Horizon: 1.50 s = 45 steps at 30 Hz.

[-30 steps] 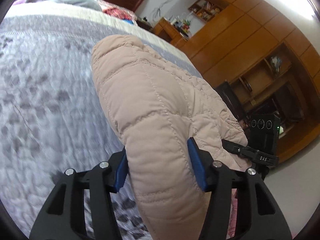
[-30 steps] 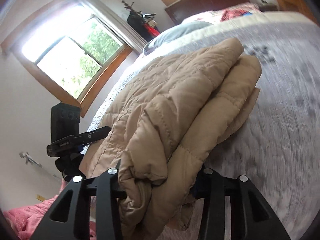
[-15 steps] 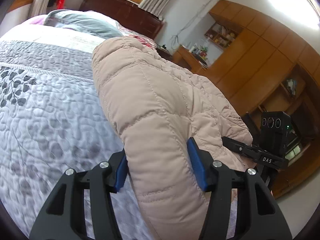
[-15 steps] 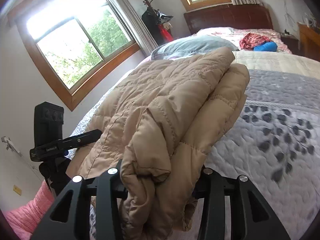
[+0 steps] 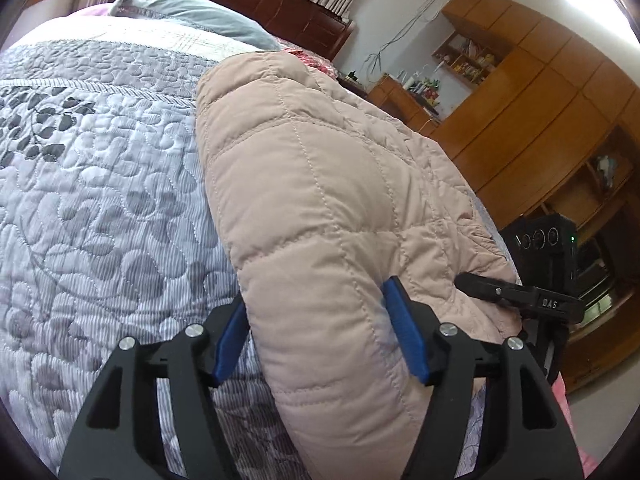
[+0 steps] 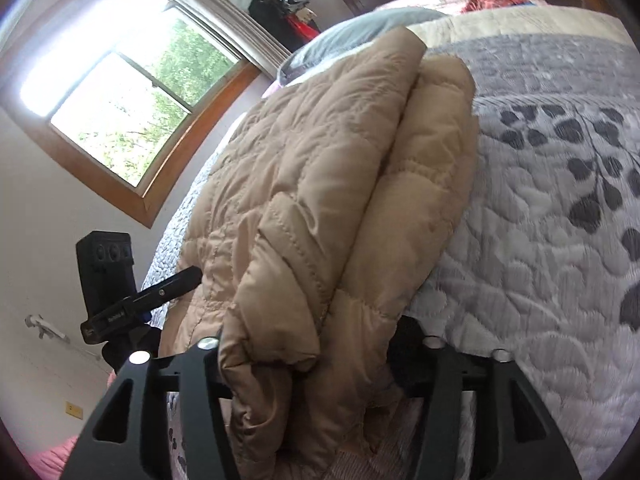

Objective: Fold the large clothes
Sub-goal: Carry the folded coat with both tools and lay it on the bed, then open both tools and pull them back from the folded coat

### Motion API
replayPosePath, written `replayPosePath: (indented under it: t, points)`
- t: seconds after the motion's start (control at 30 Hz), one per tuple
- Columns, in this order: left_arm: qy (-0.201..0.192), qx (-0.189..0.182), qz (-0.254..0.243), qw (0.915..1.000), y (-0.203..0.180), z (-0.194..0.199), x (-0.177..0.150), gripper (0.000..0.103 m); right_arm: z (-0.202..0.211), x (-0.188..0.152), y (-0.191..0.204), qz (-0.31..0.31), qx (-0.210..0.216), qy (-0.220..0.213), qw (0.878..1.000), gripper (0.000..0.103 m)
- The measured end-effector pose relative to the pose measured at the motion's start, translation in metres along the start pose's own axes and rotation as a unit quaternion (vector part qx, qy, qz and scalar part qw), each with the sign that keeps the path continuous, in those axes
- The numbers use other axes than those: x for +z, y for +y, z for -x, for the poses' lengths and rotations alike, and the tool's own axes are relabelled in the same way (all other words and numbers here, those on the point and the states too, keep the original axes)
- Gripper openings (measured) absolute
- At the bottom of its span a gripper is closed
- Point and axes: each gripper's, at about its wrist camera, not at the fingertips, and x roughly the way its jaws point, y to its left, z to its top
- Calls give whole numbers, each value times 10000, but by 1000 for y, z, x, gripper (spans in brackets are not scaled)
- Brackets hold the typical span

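A folded beige quilted coat (image 5: 320, 200) lies on a bed, on a grey quilted bedspread (image 5: 100, 200) stitched in pebble and leaf shapes, with darker grey leaf sprays printed on it. From the right wrist view the coat (image 6: 320, 184) shows as stacked puffy layers, its near end bunched between the fingers of the right tool (image 6: 308, 356).

The left tool (image 5: 316, 332) straddles the coat's near edge. Its jaws have just been opening; the blue pad (image 5: 404, 336) on the right side still touches the fabric, while the pad on the left side sits just beside the fold, and whether it presses I cannot tell. The right tool's jaws have likewise just been opening, with the coat's thick fold filling the gap; the pads are hidden by fabric, so whether they still press cannot be told.

At the head of the bed lies a grey pillow (image 5: 188, 12) before a dark wooden headboard (image 5: 272, 4). Beyond the bed stands a wall of warm-toned wooden cabinets (image 5: 532, 92) with open shelves holding small items. On the other side a wood-framed window (image 6: 120, 104) shows green foliage, with a curtain (image 6: 224, 16) drawn back beside it. Something pink (image 6: 52, 456) lies low beside the bed
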Motion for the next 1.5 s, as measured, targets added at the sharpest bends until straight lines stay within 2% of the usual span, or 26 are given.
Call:
replayPosePath:
  t: [0.03, 0.13, 0.37, 0.57, 0.83, 0.93, 1.03, 1.1, 1.2, 1.27, 1.5]
  points:
    - [10, 21, 16, 10000, -1, 3, 0, 67, -5, 7, 5, -12, -29, 24, 10000, 64]
    - [-36, 196, -17, 9998, -4, 19, -3, 68, 16, 1, 12, 132, -215, -57, 9997, 67]
    - [-414, 892, -708, 9926, -37, 64, -33, 70, 63, -25, 23, 118, -275, -401, 9987, 67]
    - [-307, 1205, -767, 9893, -37, 61, -49, 70, 65, -41, 10, -70, -555, -374, 9977, 66]
    - [-186, 1151, -600, 9914, -25, 47, -58, 75, 42, -53, -18, -493, -634, -208, 9966, 65]
    - [-195, 1185, -536, 9913, -27, 51, -59, 75, 44, -56, -16, -499, -653, -251, 9963, 65]
    - [-269, 1350, -560, 9889, -36, 63, -61, 74, 55, -60, -4, -365, -848, -376, 9950, 66]
    - [-297, 1607, -619, 9846, -45, 72, -64, 81, 66, -64, 12, -173, -1147, -483, 9921, 68]
    - [-315, 1857, -604, 9803, -54, 84, -71, 87, 76, -74, 33, 64, -1502, -554, 9871, 76]
    - [-291, 1979, -565, 9782, -61, 93, -78, 88, 81, -84, 47, 238, -1702, -563, 9835, 84]
    - [-422, 2395, -647, 9678, -81, 118, -98, 92, 91, -115, 85, 666, -2135, -691, 9722, 96]
